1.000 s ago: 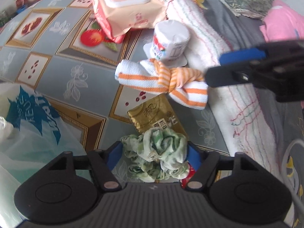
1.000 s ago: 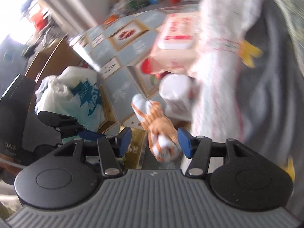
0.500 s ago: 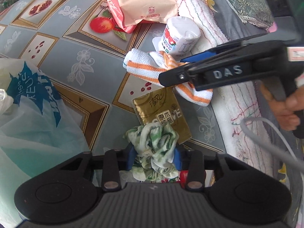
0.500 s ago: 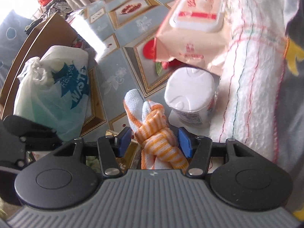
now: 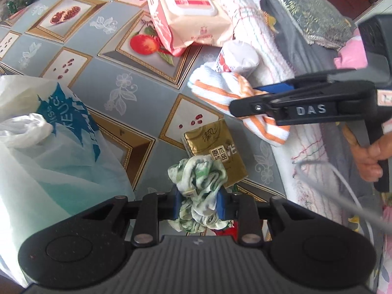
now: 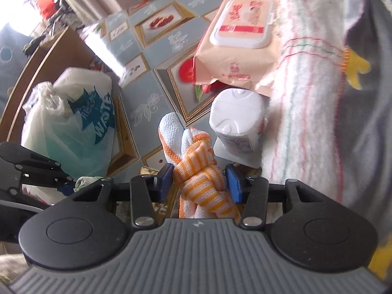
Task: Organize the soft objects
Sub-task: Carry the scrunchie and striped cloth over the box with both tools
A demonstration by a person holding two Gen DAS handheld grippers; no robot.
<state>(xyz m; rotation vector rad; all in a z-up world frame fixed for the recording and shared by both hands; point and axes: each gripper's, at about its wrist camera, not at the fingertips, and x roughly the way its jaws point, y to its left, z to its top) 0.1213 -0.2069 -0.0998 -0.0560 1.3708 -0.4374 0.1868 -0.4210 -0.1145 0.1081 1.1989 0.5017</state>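
1. My left gripper [image 5: 198,202] closing on the green-white crumpled cloth [image 5: 199,180]; both blue pads already squeeze the bundle at its waist. Cloth sits just off the gold tissue pack [image 5: 214,151], overlapping its near edge.
2. My right gripper [image 6: 199,182] closing round the orange-striped knotted towel [image 6: 196,171]; left pad touches the knot, right pad looks a hair off it. Grip not full yet, I'd say.
3. Towel lies on the patterned tablecloth [image 5: 103,78], touching the white cup [image 6: 236,120], beside the rolled white blanket [image 6: 308,78].
4. Wipes pack [image 5: 188,12] further back, leaning on the blanket; plastic bag [image 5: 49,134] at left.
5. Why both at once: each tool takes one small soft item, prob. to carry them off together.
6. Knot = thickest part, so it's the surest spot to pinch w/o slipping.
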